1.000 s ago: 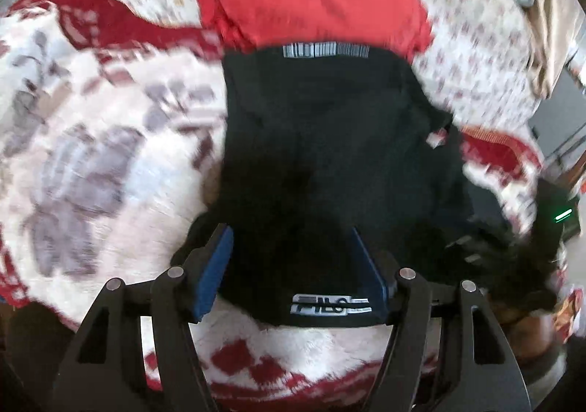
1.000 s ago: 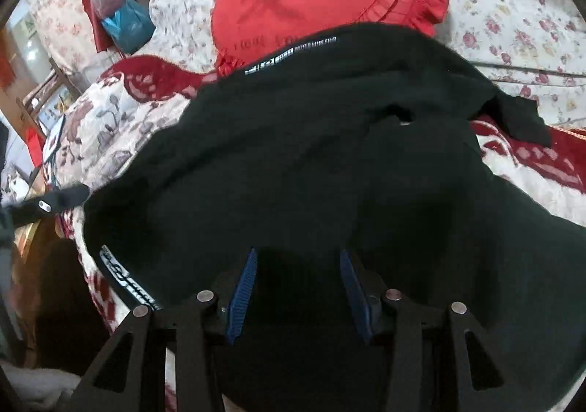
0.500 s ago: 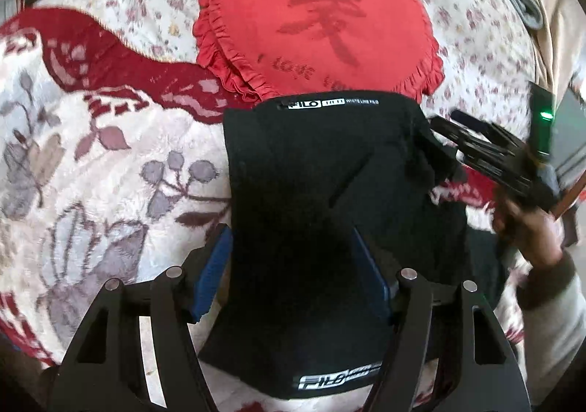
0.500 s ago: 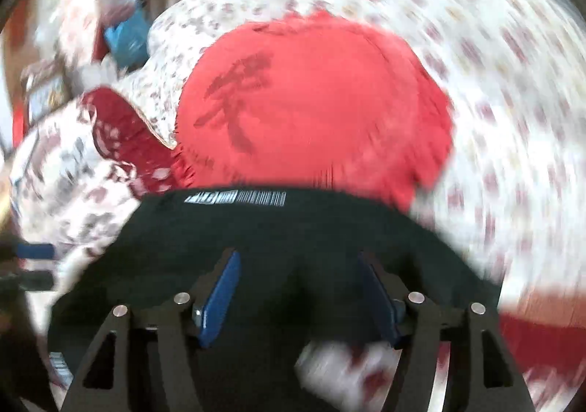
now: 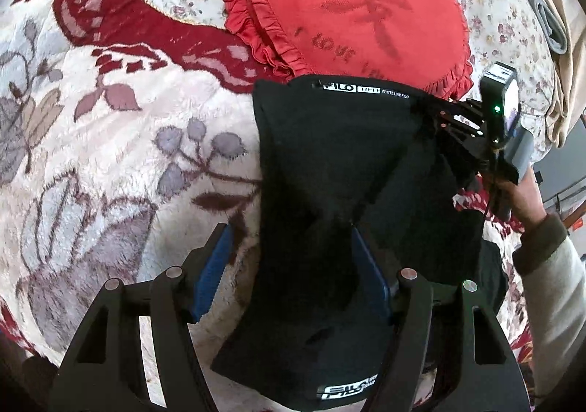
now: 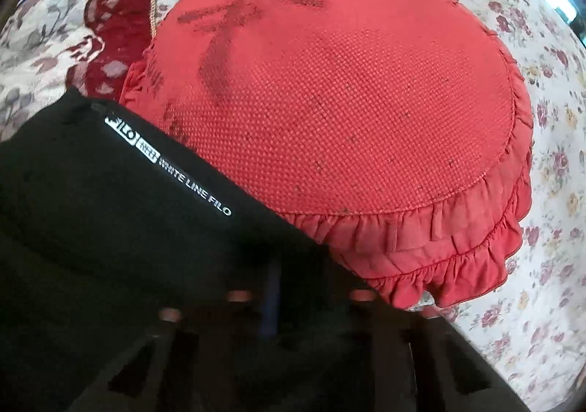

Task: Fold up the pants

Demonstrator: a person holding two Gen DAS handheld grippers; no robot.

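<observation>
The black pants (image 5: pixel 340 163) lie folded into a long strip on the plush blanket, and their white-lettered hem touches the red cushion. My left gripper (image 5: pixel 291 273) hovers open over the strip's near half, with the left blue pad (image 5: pixel 212 273) over the blanket and the right one at the cloth. In the right wrist view the pants (image 6: pixel 110 199) fill the lower left. My right gripper (image 6: pixel 271 298) is closing there, and its jaws are nearly together with black cloth between them. In the left wrist view the right gripper (image 5: pixel 436 119) sits at the strip's far right corner.
A round red frilled cushion (image 6: pixel 329 100) lies just beyond the pants on a floral sheet (image 6: pixel 549 119). The cream and dark red blanket (image 5: pixel 110 155) spreads out to the left. A hand and sleeve (image 5: pixel 527 199) hold the right gripper at the right edge. Beige cloth is piled at the far right.
The right gripper swung across to the pants' far corner by the cushion, and its wide jaws came nearly together. The pants went from a loose heap to a flat strip. The left gripper drifted slightly.
</observation>
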